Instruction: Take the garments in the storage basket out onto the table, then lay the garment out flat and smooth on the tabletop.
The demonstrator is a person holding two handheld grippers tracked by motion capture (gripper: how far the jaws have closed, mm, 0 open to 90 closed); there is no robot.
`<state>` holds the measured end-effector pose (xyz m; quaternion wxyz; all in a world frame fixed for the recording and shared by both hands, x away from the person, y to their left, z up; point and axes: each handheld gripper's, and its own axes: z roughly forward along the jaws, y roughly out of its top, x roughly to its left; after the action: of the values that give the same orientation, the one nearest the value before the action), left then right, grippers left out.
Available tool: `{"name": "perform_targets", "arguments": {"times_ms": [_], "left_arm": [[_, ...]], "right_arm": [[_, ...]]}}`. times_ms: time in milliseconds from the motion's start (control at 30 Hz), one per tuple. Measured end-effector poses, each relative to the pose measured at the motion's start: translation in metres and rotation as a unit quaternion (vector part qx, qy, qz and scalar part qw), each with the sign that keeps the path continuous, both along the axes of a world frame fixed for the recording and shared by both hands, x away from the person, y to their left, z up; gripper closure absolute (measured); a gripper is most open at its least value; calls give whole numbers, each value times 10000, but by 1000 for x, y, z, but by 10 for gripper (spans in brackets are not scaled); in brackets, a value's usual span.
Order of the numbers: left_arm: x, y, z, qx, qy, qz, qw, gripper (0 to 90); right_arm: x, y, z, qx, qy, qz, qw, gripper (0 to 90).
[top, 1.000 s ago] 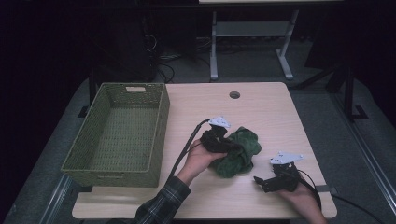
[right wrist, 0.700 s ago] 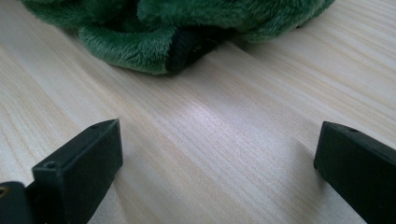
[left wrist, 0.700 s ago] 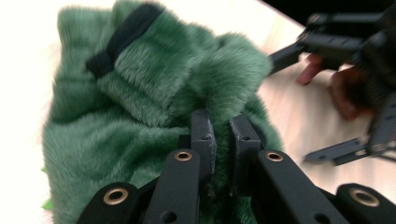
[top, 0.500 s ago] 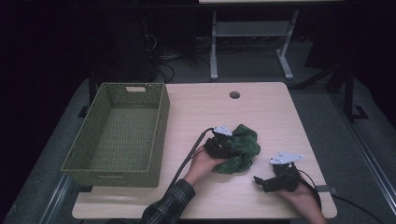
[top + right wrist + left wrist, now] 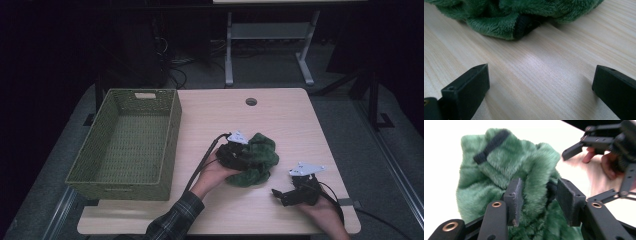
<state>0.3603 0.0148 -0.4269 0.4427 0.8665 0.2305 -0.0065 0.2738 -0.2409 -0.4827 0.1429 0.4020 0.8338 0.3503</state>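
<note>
A crumpled green furry cloth [image 5: 256, 159] with a black strap [image 5: 491, 145] lies on the wooden table [image 5: 280, 115], right of centre. My left gripper [image 5: 239, 154] rests on its left side. Its jaws have just been opening. In the left gripper view [image 5: 537, 192] a fold of the fur [image 5: 524, 170] stands between the parted pads, with a gap at the right pad. My right gripper [image 5: 278, 194] lies near the front edge, open, its jaws [image 5: 541, 80] wide over bare wood and pointing at the cloth [image 5: 506, 17].
A green woven basket [image 5: 172, 135] stands on the left part of the table. A cable hole [image 5: 251, 101] sits at the back centre. Each gripper's cable trails off toward the front edge. A metal stand [image 5: 265, 35] is on the floor behind the table.
The left gripper sank a little with the cloth, which now lies lower and more bunched on the table. Its jaws have parted. The right hand has kept still.
</note>
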Motion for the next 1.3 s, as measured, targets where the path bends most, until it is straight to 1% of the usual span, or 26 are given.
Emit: {"name": "perform_targets", "arguments": {"times_ms": [67, 200, 267, 367, 400, 500, 533, 567, 667, 733, 767, 867, 900, 933, 967, 1000, 1067, 1100, 1133, 1200, 1233, 1300], "left_arm": [[-5, 2, 5, -55, 22, -24, 10000, 549], [-16, 3, 9, 87, -64, -186, 9998, 576], [-21, 1, 8, 41, -33, -217, 9997, 581], [-28, -2, 6, 101, -82, -269, 9996, 583], [-30, -4, 5, 73, -77, -269, 9996, 583], [-34, -8, 1, 90, -67, -330, 9994, 583], [-36, -10, -1, 107, -72, -304, 9995, 583], [-36, -11, -3, 169, -94, -318, 9993, 583], [-36, -14, -9, 248, -105, -280, 9992, 575], [-36, -15, -14, 416, -202, -255, 9986, 567], [-35, -16, -17, 538, -239, -271, 9979, 565], [-35, -16, -25, 588, -252, -245, 9976, 562], [-35, -16, -28, 584, -254, -192, 9978, 562], [-35, -16, -29, 665, -314, -224, 9970, 567], [-35, -16, -31, 634, -343, -173, 9972, 579], [-34, -16, -32, 658, -365, -182, 9970, 596], [-33, -16, -32, 760, -395, -216, 9961, 630], [-33, -16, -32, 777, -414, -203, 9959, 657], [-33, -17, -33, 755, -393, -149, 9963, 686], [-31, -16, -32, 783, -375, -175, 9961, 743], [-32, -17, -32, 729, -349, -127, 9966, 765], [-30, -16, -30, 752, -338, -181, 9964, 790]], "right_arm": [[0, 0, 0, -11, -6, 5, 10000, 9], [0, 0, 0, -12, -9, 7, 10000, 9], [0, 0, 0, -14, -17, 4, 10000, 8], [0, 0, 0, -14, -14, -2, 10000, 8], [0, 0, 0, -14, -12, -1, 10000, 9], [1, 0, 0, -35, -13, 8, 10000, 9], [0, 1, 1, -31, 15, 5, 10000, 9], [0, 1, 1, -42, 43, 1, 10000, 18], [-1, 0, 5, -55, 2, 100, 9999, 136], [-1, 0, 5, -12, 43, 134, 9999, 147], [-1, 1, 6, 8, 46, 175, 9998, 159], [-1, 3, 7, 110, 83, 270, 9995, 208], [-1, 4, 7, 145, 88, 320, 9993, 222], [-1, 5, 7, 187, 94, 352, 9992, 234], [-1, 6, 8, 244, 93, 378, 9989, 259], [0, 7, 8, 269, 79, 453, 9986, 283], [0, 10, 10, 318, 37, 502, 9982, 339], [1, 10, 10, 336, 5, 545, 9979, 361], [1, 11, 10, 391, 5, 553, 9977, 374], [3, 12, 11, 504, -26, 564, 9971, 410], [4, 12, 11, 570, -10, 536, 9969, 421], [8, 12, 11, 679, -23, 567, 9961, 459]]}}
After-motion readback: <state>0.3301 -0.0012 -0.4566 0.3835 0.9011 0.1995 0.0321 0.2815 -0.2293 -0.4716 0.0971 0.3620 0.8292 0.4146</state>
